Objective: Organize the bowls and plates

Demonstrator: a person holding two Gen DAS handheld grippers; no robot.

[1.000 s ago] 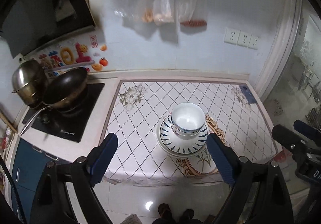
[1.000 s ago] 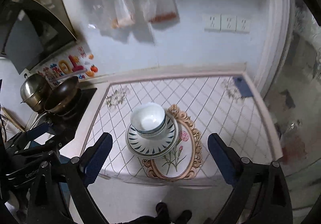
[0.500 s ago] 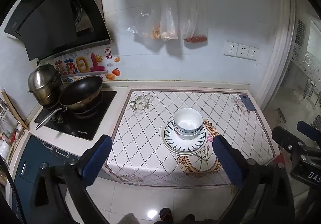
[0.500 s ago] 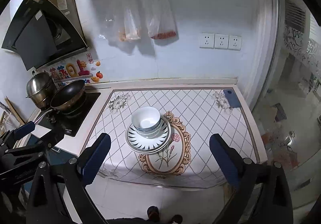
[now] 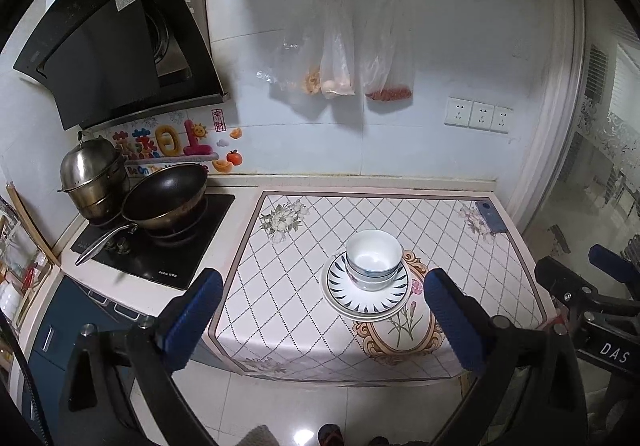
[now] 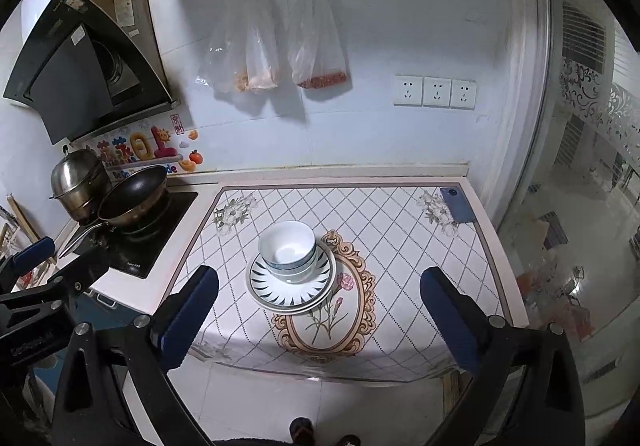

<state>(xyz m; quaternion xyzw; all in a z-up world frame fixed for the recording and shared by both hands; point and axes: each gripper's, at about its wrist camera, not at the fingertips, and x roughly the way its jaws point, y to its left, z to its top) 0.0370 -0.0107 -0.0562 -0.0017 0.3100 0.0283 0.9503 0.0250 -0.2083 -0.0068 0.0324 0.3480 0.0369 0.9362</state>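
Bowls are sitting nested, one inside another, on a stack of plates near the front middle of the surface, which is wearing a diamond-pattern cloth with an oval flower motif; the plates are overlapping the upper left of that oval. The top plate is showing dark leaf marks round its rim.

Going from the left: a steel pot is standing at the far left, touching a dark wok, and both are resting on a black hob. A hood is hanging above them. Further right, clear bags are hanging from a wall rail, above and behind the bowls. Right of those, three sockets are sitting on the wall. A blue phone is lying at the back right corner of the surface, well apart from the plates.

The left tool is hovering in front of the surface edge, its jaws having just been opening, now standing wide apart and holding nothing. The right tool is hovering likewise, jaws also just opened further and spread wide, gripping nothing; the plates are lying beyond its fingers, not between them. Each tool is showing at the edge of the other's view.
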